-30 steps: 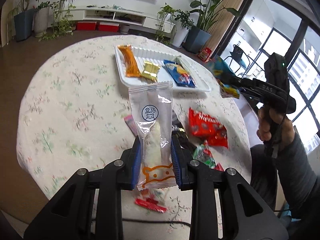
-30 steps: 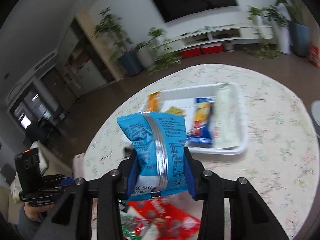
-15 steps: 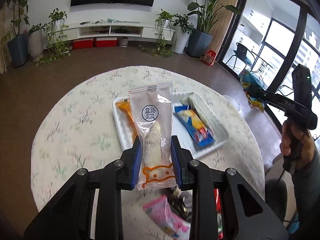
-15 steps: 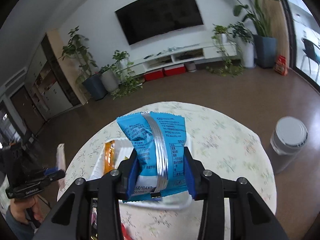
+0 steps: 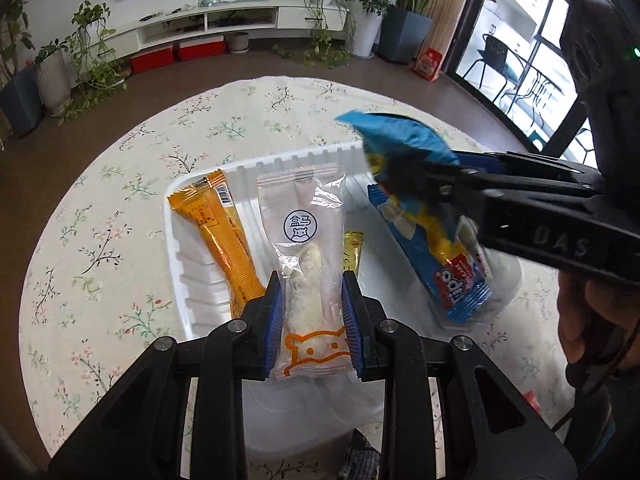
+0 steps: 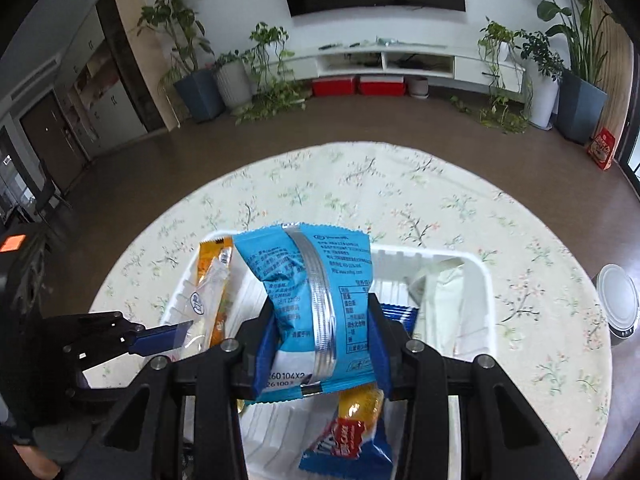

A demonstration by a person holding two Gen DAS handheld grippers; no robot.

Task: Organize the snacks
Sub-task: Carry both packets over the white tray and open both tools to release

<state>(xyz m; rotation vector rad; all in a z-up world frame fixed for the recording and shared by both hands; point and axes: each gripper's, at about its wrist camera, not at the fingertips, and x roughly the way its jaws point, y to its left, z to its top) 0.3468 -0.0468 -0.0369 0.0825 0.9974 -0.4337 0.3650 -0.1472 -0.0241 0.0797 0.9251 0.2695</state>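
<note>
Floral cloth covers the round table (image 5: 120, 184), on which a white tray (image 5: 180, 264) is set near the middle. A clear-wrapped pastry (image 5: 308, 264) is clamped across its lower half by the left gripper (image 5: 311, 320) and is held over the tray, between an orange bar (image 5: 222, 236) at 9 o'clock and a small gold packet (image 5: 353, 252) at 3 o'clock. A blue packet (image 6: 316, 304) is pinched at its waist by the right gripper (image 6: 320, 344), above a blue-and-yellow snack (image 6: 352, 436) lying in the tray. Both packs are judged light, soft and crinkly, with slippery film and crushable contents; a mid-body hold with gentle pressure is thought best, since the sealed ends would fold.
</note>
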